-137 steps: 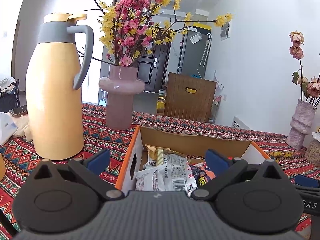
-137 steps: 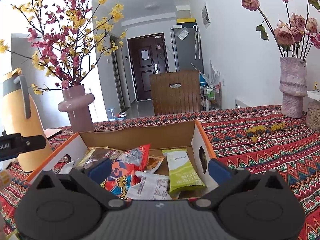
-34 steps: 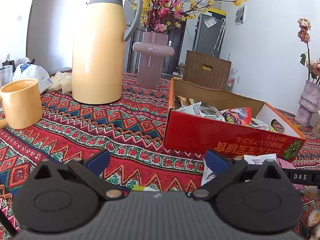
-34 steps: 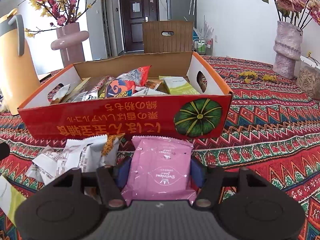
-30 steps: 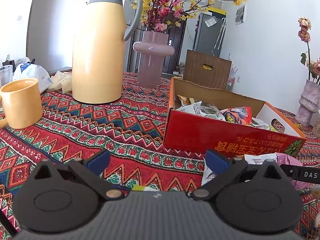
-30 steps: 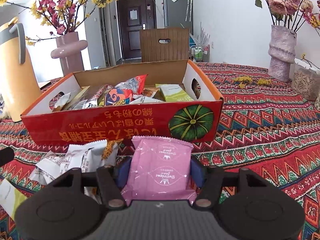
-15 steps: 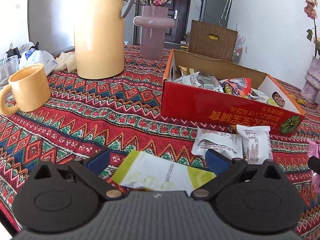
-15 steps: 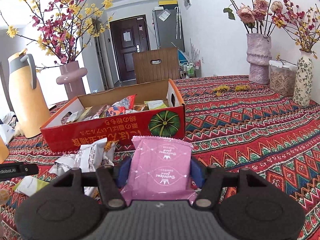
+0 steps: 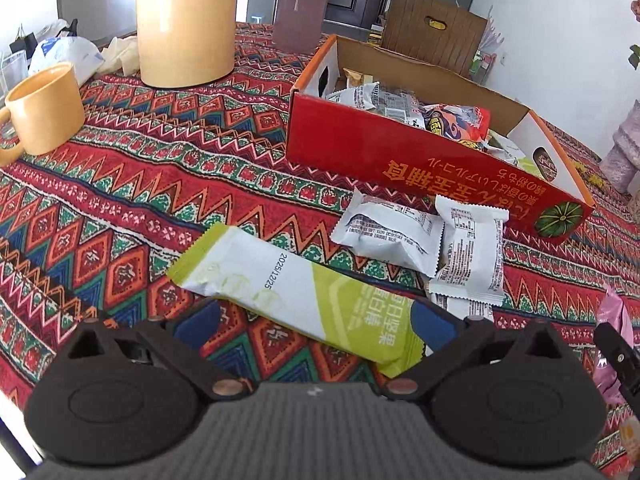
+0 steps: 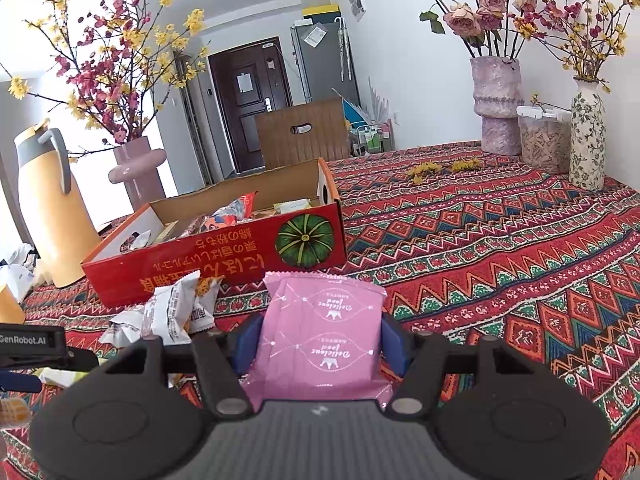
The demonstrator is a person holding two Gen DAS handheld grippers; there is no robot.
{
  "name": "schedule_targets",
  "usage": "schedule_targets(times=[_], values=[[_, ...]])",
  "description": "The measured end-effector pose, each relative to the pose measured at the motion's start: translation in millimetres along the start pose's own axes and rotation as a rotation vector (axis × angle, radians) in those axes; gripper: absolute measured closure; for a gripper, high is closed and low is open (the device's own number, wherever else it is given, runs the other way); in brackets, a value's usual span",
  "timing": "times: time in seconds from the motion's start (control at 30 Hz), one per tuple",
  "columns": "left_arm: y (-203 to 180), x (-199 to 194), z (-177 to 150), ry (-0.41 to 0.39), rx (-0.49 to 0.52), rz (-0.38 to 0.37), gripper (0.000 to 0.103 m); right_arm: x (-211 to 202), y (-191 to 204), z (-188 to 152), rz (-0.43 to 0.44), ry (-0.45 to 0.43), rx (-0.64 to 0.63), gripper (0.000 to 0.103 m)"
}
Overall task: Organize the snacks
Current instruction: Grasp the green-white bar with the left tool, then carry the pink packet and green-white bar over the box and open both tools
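A pink snack packet [image 10: 320,336] is clamped between the blue pads of my right gripper [image 10: 320,338], lifted above the cloth in front of the red cardboard box [image 10: 224,256]. The box [image 9: 400,152] holds several snack packets. My left gripper [image 9: 314,320] hangs open over a green-and-white packet [image 9: 288,288] that lies flat on the tablecloth; its pads stand apart on either side and do not press it. Two white packets [image 9: 424,236] lie beside the box's red front. The pink packet [image 9: 612,344] also shows at the right edge of the left wrist view.
A yellow thermos jug [image 9: 184,20], a pink vase [image 9: 300,4] and a yellow mug [image 9: 44,108] stand left of the box. On the right stand a rough pink vase [image 10: 496,104], a lidded jar [image 10: 542,144] and a floral vase [image 10: 586,136]. Patterned cloth [image 10: 500,240] covers the table.
My left gripper has tipped downward, so the green-and-white packet now lies between its fingers. My right gripper drew back and rightward from the box with the pink packet still held.
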State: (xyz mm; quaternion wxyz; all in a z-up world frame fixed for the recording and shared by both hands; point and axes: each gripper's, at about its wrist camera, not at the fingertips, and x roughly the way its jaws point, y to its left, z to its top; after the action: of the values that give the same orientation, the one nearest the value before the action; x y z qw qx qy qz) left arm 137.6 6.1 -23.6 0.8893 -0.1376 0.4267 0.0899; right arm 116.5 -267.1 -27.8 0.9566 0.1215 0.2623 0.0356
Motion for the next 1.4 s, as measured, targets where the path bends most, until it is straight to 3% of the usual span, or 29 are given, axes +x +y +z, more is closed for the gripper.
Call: schedule_targets(times=[0.2,0.37,0.5,0.97,1.03,1.13,1.23,1.4], values=[[0,16,15,0.044,-0.108,0.03,0.0,-1,-7,-3,-0.002,0.005,0.015,0.042],[-12,30,19,0.07,-0.094,0.091,0.0,0,-12,-5,-0.004,0.01,0.029,0.042],[-17,31,17,0.068,-0.065,0.098,0.0,0,-15,-6,-0.004,0.014,0.033,0.042],[3,13,0,0.016,0.165,0.045,0.035,-5,-9,-9,0.013,0.01,0.019,0.041],[6,10,-4,0.008,0.222,0.04,0.049,-6,-8,-9,0.014,0.009,0.018,0.041],[14,4,-8,-0.008,0.292,0.02,0.06,-6,-8,-10,0.014,0.015,0.017,0.041],[22,0,-12,-0.028,0.336,0.016,0.063,-6,-6,-12,0.014,0.017,0.012,0.042],[28,-1,-14,-0.04,0.321,0.006,0.061,-8,-1,-10,0.022,0.012,-0.002,0.042]])
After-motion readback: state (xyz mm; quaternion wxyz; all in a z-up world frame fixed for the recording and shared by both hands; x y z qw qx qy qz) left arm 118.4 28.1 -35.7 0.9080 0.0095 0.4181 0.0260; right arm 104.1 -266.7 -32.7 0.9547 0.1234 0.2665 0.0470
